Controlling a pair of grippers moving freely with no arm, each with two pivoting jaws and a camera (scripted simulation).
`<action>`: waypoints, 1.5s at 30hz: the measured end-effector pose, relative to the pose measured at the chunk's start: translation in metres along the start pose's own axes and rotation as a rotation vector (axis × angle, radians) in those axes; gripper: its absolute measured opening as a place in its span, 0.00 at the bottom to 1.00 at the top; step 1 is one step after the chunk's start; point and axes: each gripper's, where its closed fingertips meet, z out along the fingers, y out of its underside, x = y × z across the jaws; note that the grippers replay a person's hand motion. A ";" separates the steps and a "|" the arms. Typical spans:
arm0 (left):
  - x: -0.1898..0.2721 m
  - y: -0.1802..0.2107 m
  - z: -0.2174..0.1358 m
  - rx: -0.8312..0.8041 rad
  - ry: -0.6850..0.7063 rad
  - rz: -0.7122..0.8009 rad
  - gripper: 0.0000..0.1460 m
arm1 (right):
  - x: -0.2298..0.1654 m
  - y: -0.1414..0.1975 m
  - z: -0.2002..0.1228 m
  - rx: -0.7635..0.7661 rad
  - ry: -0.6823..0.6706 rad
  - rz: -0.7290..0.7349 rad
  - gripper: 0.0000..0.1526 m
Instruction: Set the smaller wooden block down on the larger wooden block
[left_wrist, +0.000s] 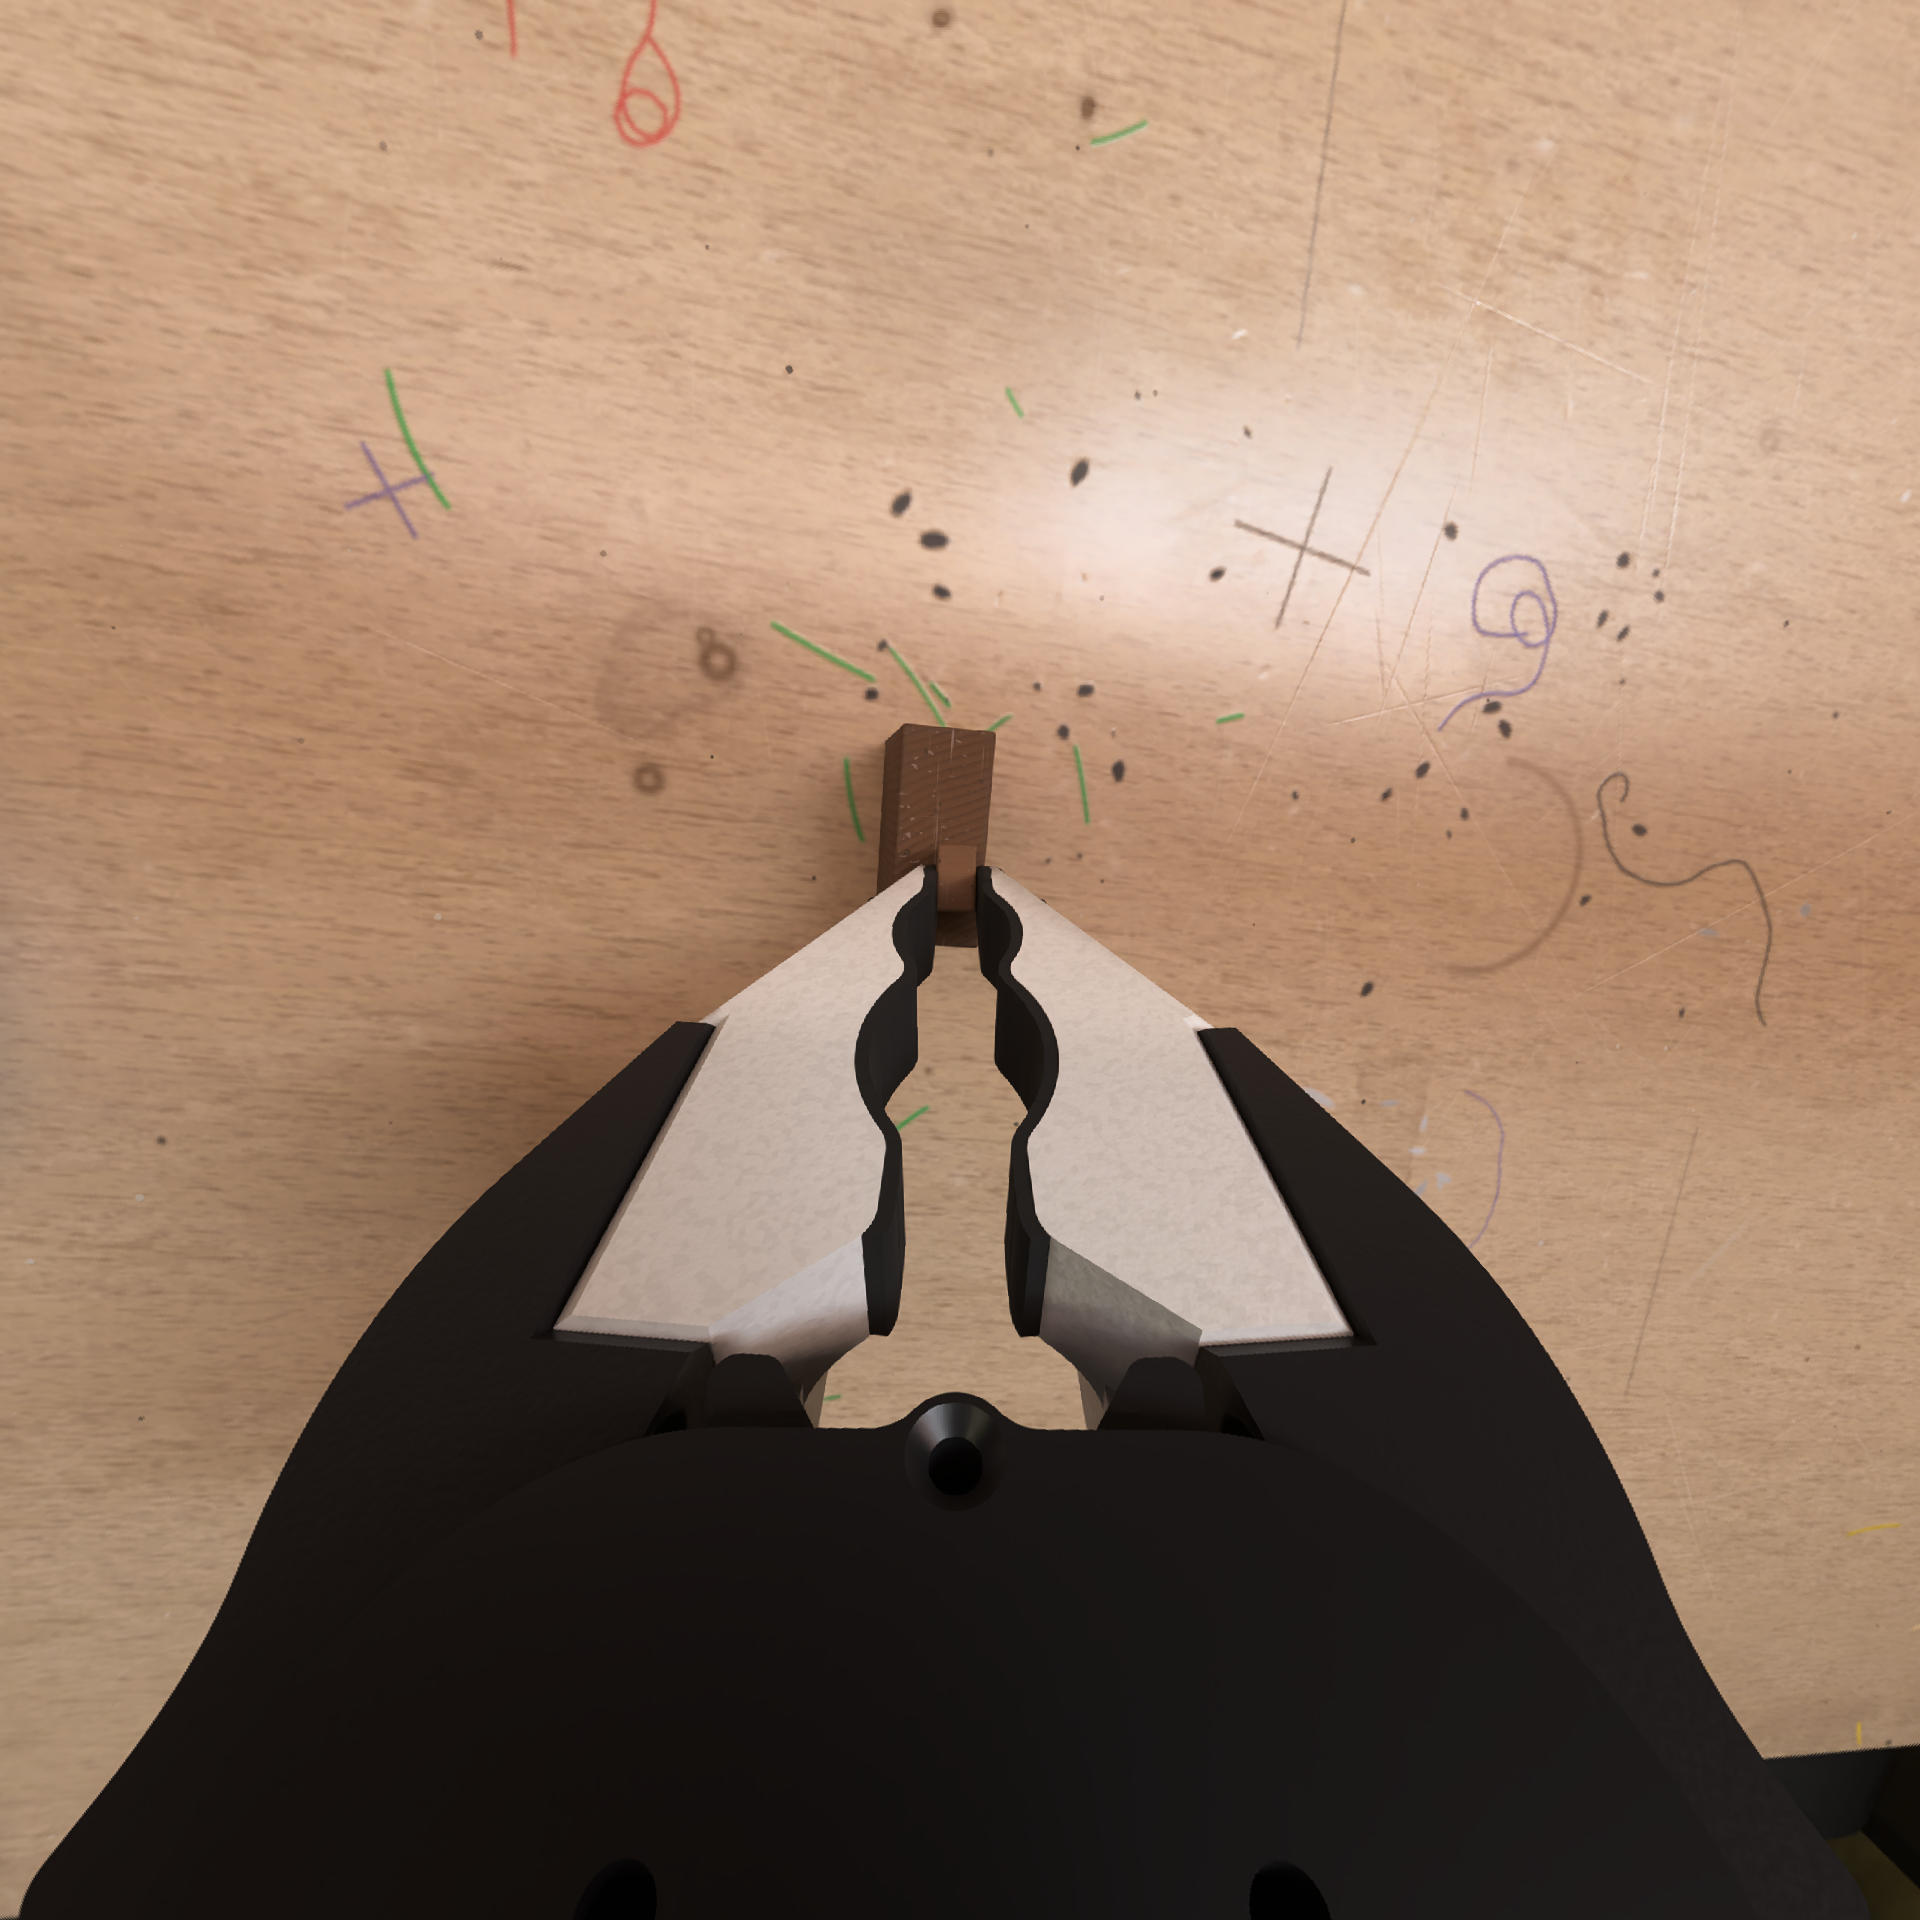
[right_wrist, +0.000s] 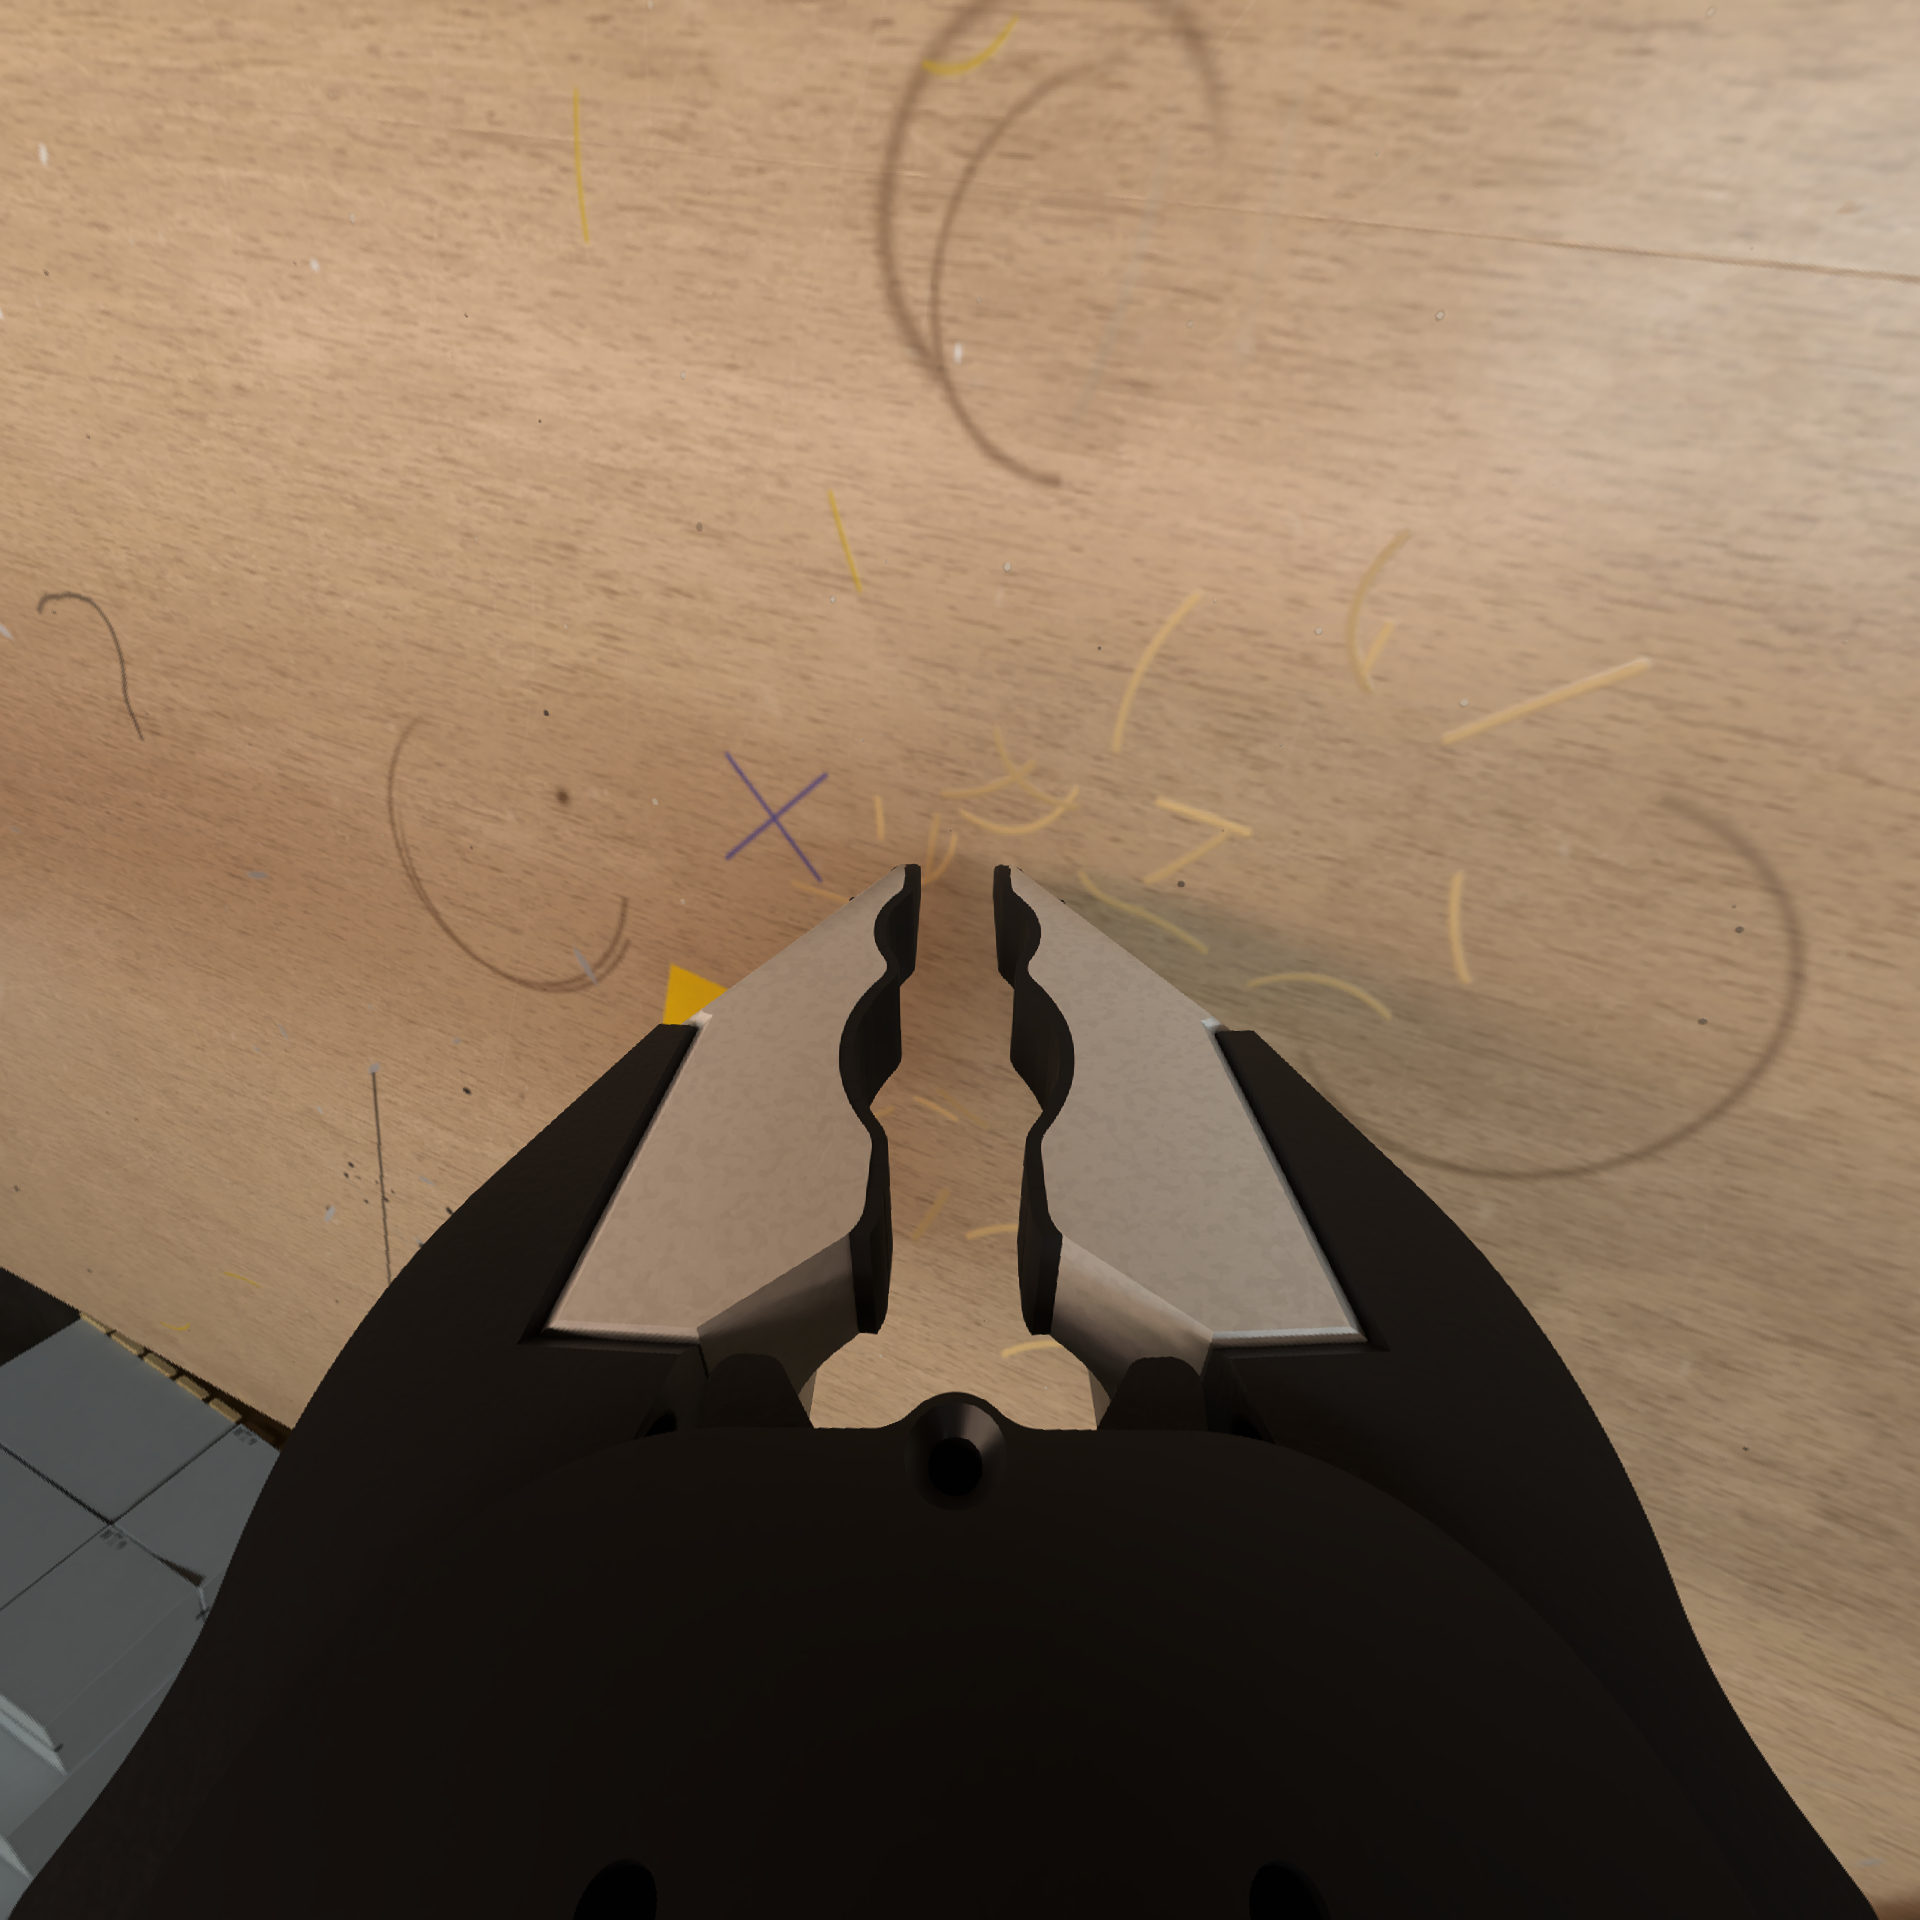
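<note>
- We are looking down the left hand-held gripper (left_wrist: 957, 878) in the left wrist view; its fingers are clamping on the smaller wooden block (left_wrist: 957, 876), a pale tan piece sitting at the very tips, centre of the frame.
- Just beyond it, the larger wooden block (left_wrist: 935, 795), darker brown, is lying on the worktop (left_wrist: 312, 935); the small piece is overlapping its near end, and we cannot tell whether the two are touching.
- We are finding no brand or label; the worktop is carrying only pen scribbles: red loops at the upper left, green strokes, purple crosses and curls, black specks.
- In the right wrist view, the right hand-held gripper (right_wrist: 957, 883) is hanging with its fingers apart and nothing between them, above yellow strokes and a purple cross (right_wrist: 774, 819).
- A small yellow wedge (right_wrist: 688, 994) is peeking out beside its left finger; we cannot tell what it is.
- Grey boxes (right_wrist: 94, 1507) are showing at the lower left, off the worktop edge; their contents are hidden.
</note>
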 end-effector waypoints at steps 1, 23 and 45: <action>0.000 0.000 0.000 0.006 0.005 -0.004 0.04 | 0.000 0.000 0.000 -0.003 0.005 -0.004 0.09; 0.002 -0.005 0.002 0.027 0.020 0.001 0.04 | 0.001 -0.003 0.001 0.006 0.020 -0.043 0.08; 0.036 -0.037 -0.101 0.622 0.053 0.232 0.24 | -0.021 -0.044 -0.128 0.640 0.094 -0.088 0.10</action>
